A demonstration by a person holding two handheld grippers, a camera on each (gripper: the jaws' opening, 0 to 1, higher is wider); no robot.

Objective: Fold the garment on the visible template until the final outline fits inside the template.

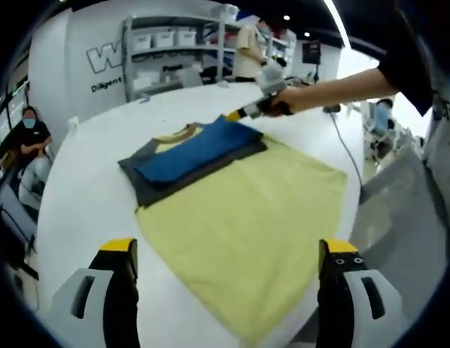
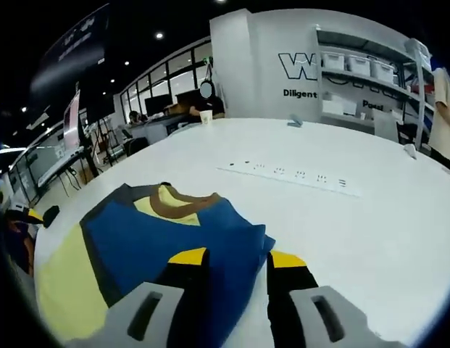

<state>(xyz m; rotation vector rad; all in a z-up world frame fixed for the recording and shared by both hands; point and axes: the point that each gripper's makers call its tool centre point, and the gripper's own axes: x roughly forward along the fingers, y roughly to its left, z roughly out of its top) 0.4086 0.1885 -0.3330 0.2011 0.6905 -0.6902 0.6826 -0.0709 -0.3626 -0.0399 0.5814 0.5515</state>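
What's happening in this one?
A person is folding a shirt on a white table, using a handheld gripper in each hand. The shirt, blue, grey and yellow, lies partly folded at one end of a yellow sheet, apparently the template. The right gripper is down at the shirt's blue edge, jaws narrowly apart with cloth between them; whether it grips is unclear. The left gripper is open, held back above the sheet's near end. Other people are in the background.

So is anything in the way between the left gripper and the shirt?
Nothing visible is. Between the left gripper and the folded garment lies only the flat yellow template on the white table. The right gripper sits at the garment's far edge.
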